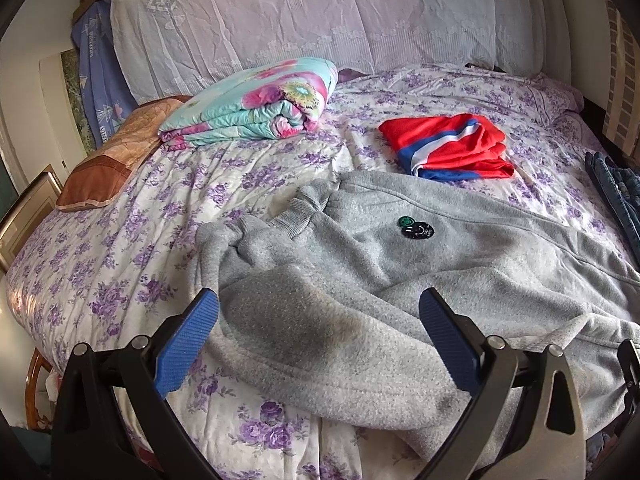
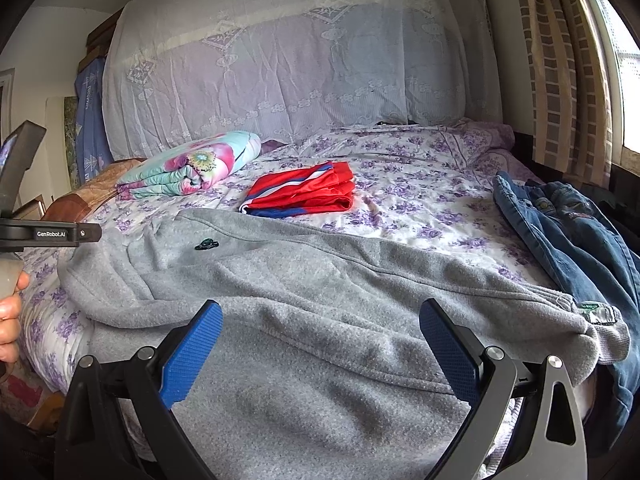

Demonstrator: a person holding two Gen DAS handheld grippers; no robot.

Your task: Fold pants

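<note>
Grey sweatpants (image 1: pixel 400 280): spread loosely across the near part of the bed (image 1: pixel 100 264); in the left wrist view they fill the lower centre and right of the frame, in the right wrist view (image 2: pixel 320 320) the whole lower half.
Badge: a small dark round patch (image 1: pixel 416 229) sits on the grey fleece, at centre frame in the left view and left of centre in the right view (image 2: pixel 206 244).
Left gripper (image 1: pixel 318 332): released, its blue pads wide apart; a rumpled fold of the grey fleece lies between and just ahead of them. Whether the pads touch the cloth cannot be told.
Right gripper (image 2: pixel 320 340): released as well, pads spread wide over a flat stretch of the fleece, nothing pinched between them.
Hand pose: at the left edge of the right wrist view, a bare hand (image 2: pixel 10 320) grips the handle of the other device, whose black body reaches in level above the pants.
Folded red shorts (image 1: pixel 448 148): on the bed beyond the sweatpants, apart from them, upper right of centre in the left view.
Floral quilt (image 1: pixel 256 104): folded, upper left of centre, near the draped headboard.
Blue jeans (image 2: pixel 572 248): heaped at the right edge of the right view, touching the grey cuff.
</note>
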